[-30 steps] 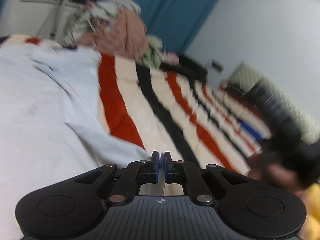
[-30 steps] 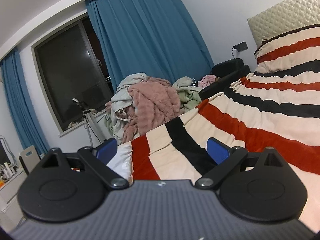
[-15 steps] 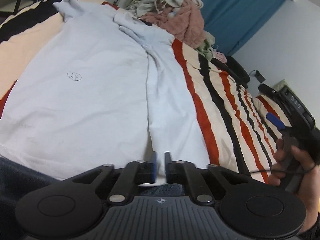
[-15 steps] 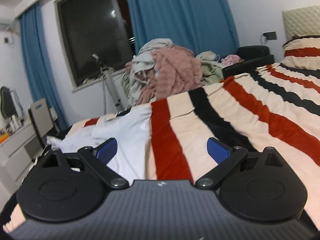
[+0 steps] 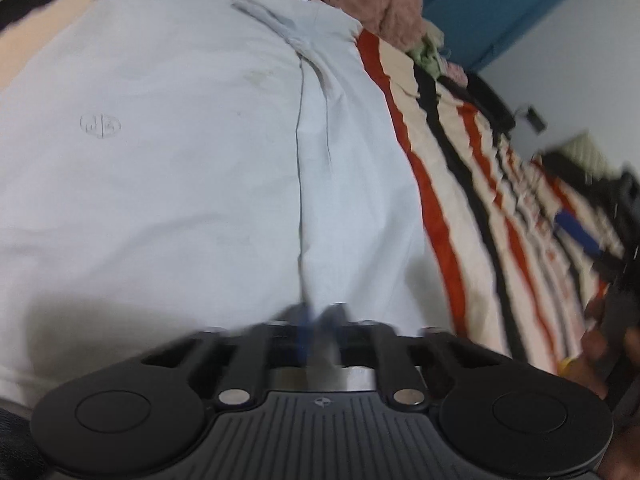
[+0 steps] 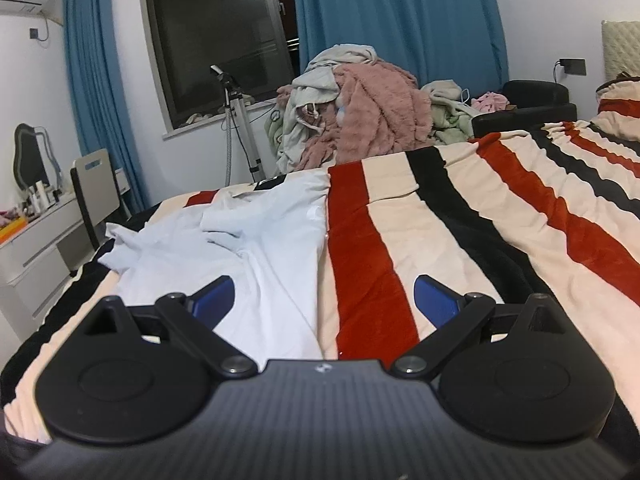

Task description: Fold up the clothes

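Now the left gripper [image 5: 318, 330], fingers pinching the pale blue shirt [image 5: 180, 152] hem at 6 o'clock, has dropped closer; the right gripper [image 6: 324, 300] stays spread, so folding continues.

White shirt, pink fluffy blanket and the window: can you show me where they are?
white shirt [image 6: 276, 264]: right wrist view, on its flat body near the red stripe.
pink fluffy blanket [image 6: 380, 116]: right wrist view, middle of the heap.
window [image 6: 216, 36]: right wrist view, on the dark glass.
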{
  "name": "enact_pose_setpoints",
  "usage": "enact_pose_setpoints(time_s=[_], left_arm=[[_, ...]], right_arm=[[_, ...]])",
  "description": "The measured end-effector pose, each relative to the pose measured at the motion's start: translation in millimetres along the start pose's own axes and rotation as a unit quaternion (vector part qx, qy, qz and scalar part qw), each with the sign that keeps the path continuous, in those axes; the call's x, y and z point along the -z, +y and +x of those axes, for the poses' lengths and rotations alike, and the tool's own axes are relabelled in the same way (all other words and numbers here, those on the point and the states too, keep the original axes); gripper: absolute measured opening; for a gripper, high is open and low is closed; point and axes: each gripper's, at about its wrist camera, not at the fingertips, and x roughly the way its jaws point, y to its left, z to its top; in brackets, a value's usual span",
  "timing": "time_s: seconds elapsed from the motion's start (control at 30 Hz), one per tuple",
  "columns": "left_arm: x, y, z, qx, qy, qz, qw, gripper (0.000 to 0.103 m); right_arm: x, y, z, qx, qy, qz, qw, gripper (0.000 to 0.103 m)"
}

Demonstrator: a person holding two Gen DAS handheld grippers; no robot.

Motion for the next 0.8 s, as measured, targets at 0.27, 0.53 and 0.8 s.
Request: enact_pose_setpoints(time_s=[0.27, 0.53, 0.8], left_arm=[[29.3, -27.0, -26.6, -0.064, -0.05, 0.083, 0.9932, 0.0], [18.2, -38.9, -56.1, -0.082, -0.095, 0.121, 0.9846, 0.075], [-27.3, -49.4, -86.8, -0.132, -0.17, 0.186, 0.9587, 0.102]], right_arm=[[1.6, 0.0, -0.9, -0.007, 0.002, -0.005, 1.0, 0.098], [1.3, 2.1, -11.1, -0.02, -0.018, -0.002, 1.0, 0.098], [1.3, 7.3, -15.1, -0.036, -0.033, -0.01, 0.999, 0.098]])
